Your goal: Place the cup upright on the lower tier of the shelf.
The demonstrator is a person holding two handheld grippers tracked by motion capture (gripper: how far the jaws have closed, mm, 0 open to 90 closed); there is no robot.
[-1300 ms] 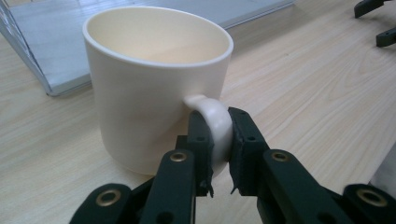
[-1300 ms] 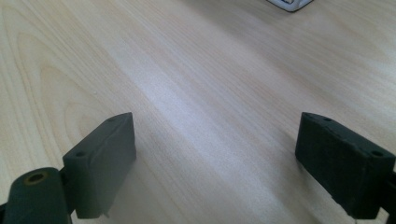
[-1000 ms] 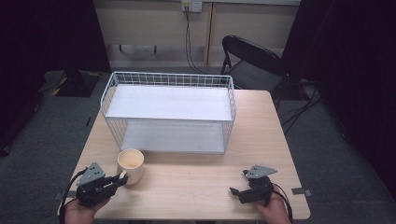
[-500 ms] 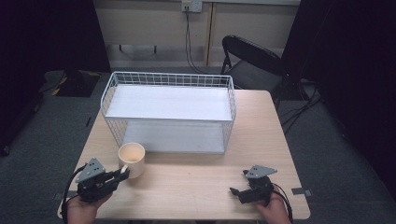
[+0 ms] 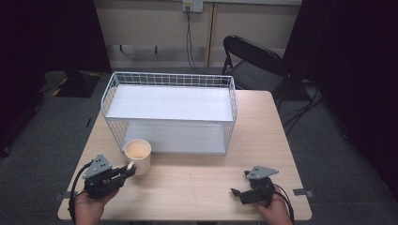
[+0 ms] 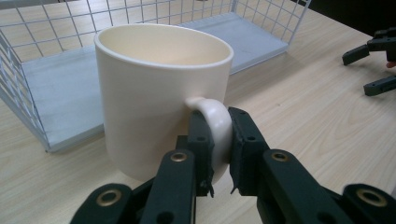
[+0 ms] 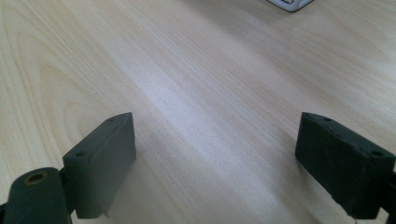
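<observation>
A cream mug (image 5: 138, 155) (image 6: 159, 88) is tilted off the wooden table (image 5: 197, 180), just in front of the white wire basket (image 5: 171, 112). My left gripper (image 5: 127, 169) (image 6: 217, 135) is shut on the mug's handle (image 6: 214, 122), with one jaw on each side of it. At the front right of the table my right gripper (image 5: 239, 187) (image 7: 215, 163) rests low over bare wood, its jaws wide apart with nothing between them. That same gripper (image 6: 373, 65) appears at the far right edge of the left gripper view.
The wire basket (image 6: 42, 70) holds a white shelf and a white floor panel, and its front wall stands close behind the mug. A black folding chair (image 5: 253, 61) stands beyond the table's far right corner. Dark grey carpet surrounds the table.
The mug, held by its handle in my left gripper, has moved up and toward the basket. My right gripper has stayed put.
</observation>
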